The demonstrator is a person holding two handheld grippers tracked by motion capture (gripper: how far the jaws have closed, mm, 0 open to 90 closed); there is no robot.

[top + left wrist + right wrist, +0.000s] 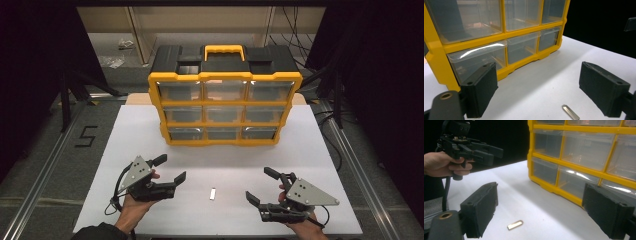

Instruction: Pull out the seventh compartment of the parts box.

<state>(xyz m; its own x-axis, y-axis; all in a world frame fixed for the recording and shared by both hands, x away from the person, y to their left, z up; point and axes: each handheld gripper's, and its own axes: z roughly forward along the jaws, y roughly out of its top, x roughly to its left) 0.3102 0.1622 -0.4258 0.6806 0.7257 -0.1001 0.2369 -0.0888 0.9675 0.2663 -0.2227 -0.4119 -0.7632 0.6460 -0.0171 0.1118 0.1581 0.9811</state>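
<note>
Metal piece: small flat metal piece [213,194] lying on the white table [310,150], out front of the yellow drawer cabinet [225,77], right between the two grippers.
Long axis: in the high view it runs roughly front to back, pointing away from the person toward the cabinet; a grip would want to close across its narrow width.
Left gripper: left gripper [171,169] hangs above the table to the left of the piece, jaws spread wide, nothing between them.
Left gripper view: piece [570,112] sits low and right of centre, nearer the right-hand jaw, pointed end angled up-left.
Right gripper: right gripper [261,185] on the opposite side, jaws also wide apart and empty.
Right gripper view: piece [515,224] lies low between the jaws, a little left of centre, with the cabinet [584,157] beyond on the right.
Nearer hand: close call, but the left jaw tip looks slightly nearer from above, while the right gripper already has the piece better framed.
Next move, as I read it: either gripper must drop and centre before closing; the piece is thin and flat on the table, so it may slip.
</note>
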